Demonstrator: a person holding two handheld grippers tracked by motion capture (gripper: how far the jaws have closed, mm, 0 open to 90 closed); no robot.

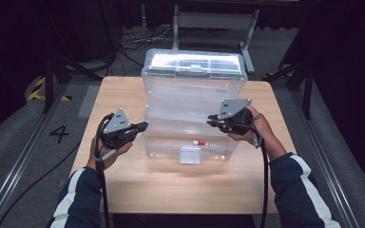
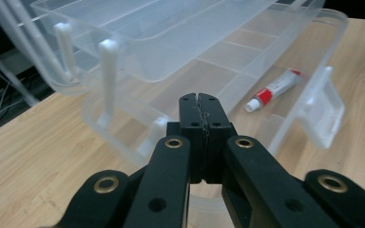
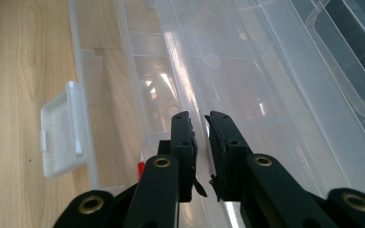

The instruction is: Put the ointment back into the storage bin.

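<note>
A clear plastic toolbox stands open on the wooden table, its lid up at the back. A lift-out tray hangs over the bottom compartment, where a small white tube with a red band lies. My left gripper is shut with nothing in it, just off the box's left end. At the box's right end my right gripper has its jaws pinched on the tray's thin clear rim.
The box's white front latch hangs open toward me. Bare tabletop lies in front of the box and at both sides. Beyond the table are a dark floor, cables and a metal frame.
</note>
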